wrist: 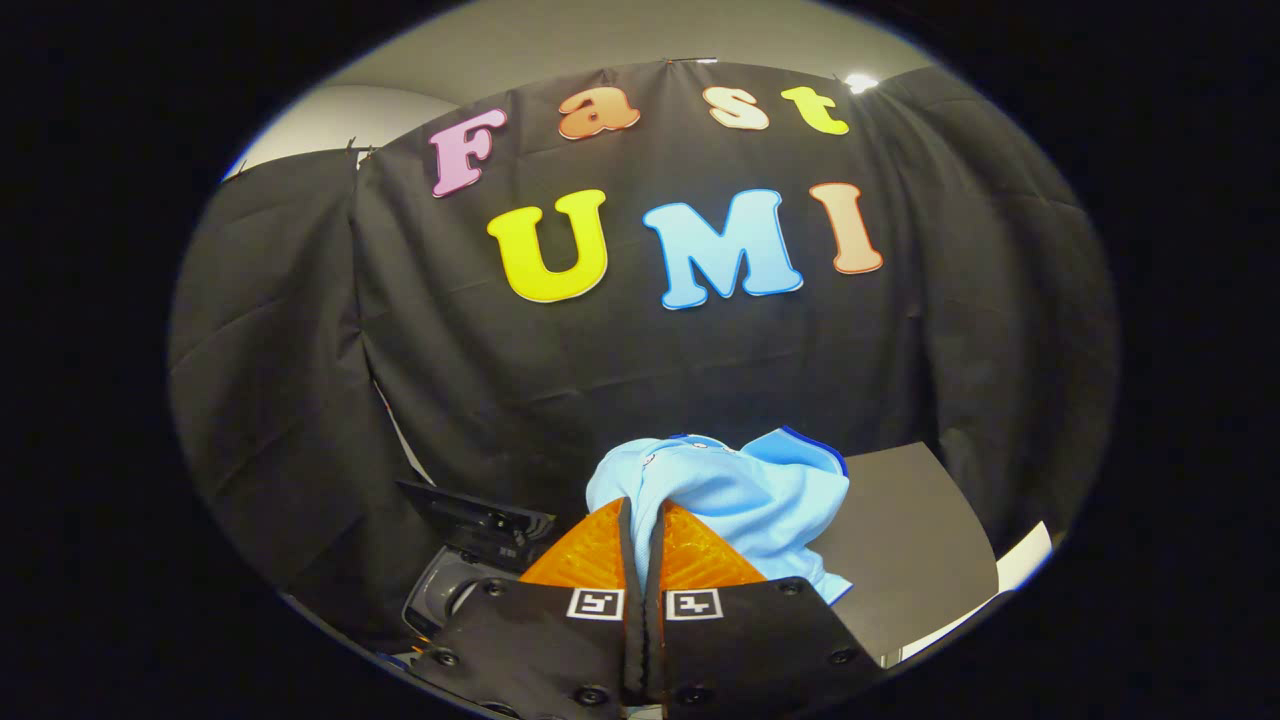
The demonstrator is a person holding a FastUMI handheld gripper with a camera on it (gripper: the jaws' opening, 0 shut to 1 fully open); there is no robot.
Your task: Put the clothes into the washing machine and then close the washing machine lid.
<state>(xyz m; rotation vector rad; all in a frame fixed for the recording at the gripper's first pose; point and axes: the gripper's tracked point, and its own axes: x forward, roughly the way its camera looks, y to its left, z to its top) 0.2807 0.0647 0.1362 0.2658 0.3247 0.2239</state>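
With the tongs (640, 520) pinched closed on the light-blue garment (730, 490), which bunches just ahead at 1 o'clock, loading is in progress: the washing machine (470, 560) at 9 o'clock awaits the garment, lid unclosed.

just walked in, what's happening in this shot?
A person's handheld gripper is shut on a light blue garment, with a fold of the cloth pinched between its fingers and the rest bunched just ahead of them. The garment is held up in front of the booth's black cloth wall. Below and to the left of the fingers sits a dark machine, apparently the washer with its lid up. The clothes are not in it yet.
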